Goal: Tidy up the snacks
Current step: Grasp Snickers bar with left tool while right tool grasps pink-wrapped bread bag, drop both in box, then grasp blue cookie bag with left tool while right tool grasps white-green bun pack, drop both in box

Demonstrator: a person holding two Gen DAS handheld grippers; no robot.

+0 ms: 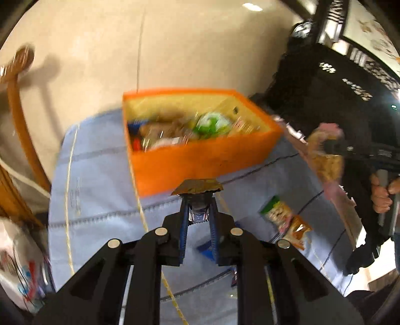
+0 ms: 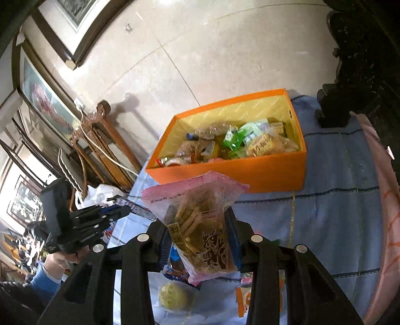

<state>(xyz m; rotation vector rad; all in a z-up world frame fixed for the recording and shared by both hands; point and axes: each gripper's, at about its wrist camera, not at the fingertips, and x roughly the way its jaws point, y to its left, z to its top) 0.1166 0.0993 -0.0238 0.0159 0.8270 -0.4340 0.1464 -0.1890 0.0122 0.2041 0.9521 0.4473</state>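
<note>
Nearby, loose snack packets (image 1: 285, 220) lie on blue cloth (image 1: 100, 175) beside the orange box (image 2: 250, 175).

- Both views are bright; daylight seems to enter from windows at the far left of the right wrist view, where the panes are blown out.
- A ceiling lamp reflection (image 1: 252, 7) glares white on the glossy floor (image 1: 175, 50).
- A wooden stand (image 2: 100, 140) casts a soft shadow across the tiles.
- The left wrist view is smeared by motion: the orange box (image 1: 200, 160) and its contents streak, and the edges blur most.
- The right wrist view is sharper; packet print reads clearly.
- Fisheye bending curves the floor joints and picture frames (image 2: 72, 32), with dark corners in each view.
</note>
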